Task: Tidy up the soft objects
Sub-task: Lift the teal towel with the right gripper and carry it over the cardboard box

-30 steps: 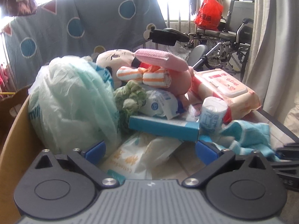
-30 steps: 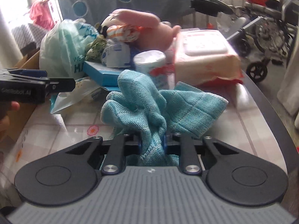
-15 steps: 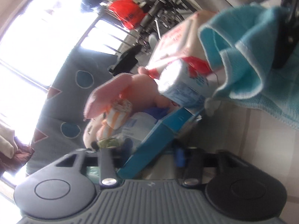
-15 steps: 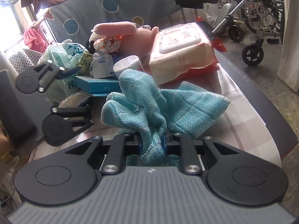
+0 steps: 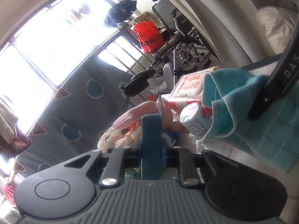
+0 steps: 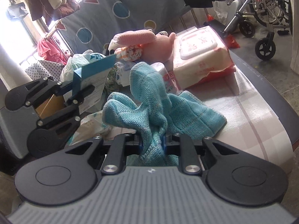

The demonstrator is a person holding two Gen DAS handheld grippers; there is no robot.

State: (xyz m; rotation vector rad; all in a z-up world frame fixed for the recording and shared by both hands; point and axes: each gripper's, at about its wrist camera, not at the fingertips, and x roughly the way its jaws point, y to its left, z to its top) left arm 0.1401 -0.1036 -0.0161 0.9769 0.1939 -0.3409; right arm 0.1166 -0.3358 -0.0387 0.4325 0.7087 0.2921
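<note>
My right gripper [image 6: 151, 143] is shut on a bunched fold of the teal cloth [image 6: 149, 100], which spreads over the table [image 6: 252, 112] in front of it. The cloth [image 5: 243, 115] also fills the right of the left wrist view. My left gripper [image 5: 151, 150] is rolled onto its side. Its jaws are closing on a long blue box [image 5: 151, 140], and the pads press its flat sides. In the right wrist view the left gripper [image 6: 82, 88] holds the blue box [image 6: 95, 69] tilted up at the far left. A pink plush toy [image 6: 155, 43] lies on the pile behind.
A pink pack of wet wipes [image 6: 201, 56] and a white roll [image 5: 194, 119] sit behind the cloth. A plastic bag [image 6: 78, 65] and a cardboard box [image 6: 48, 104] are at the left. A dotted grey blanket [image 6: 121, 11] hangs behind, and a wheelchair [image 6: 261, 18] stands right of the table.
My left gripper rolled onto its side, went from wide open to closed around the blue box, and tipped the box up off the pile. The right gripper kept its hold on the cloth.
</note>
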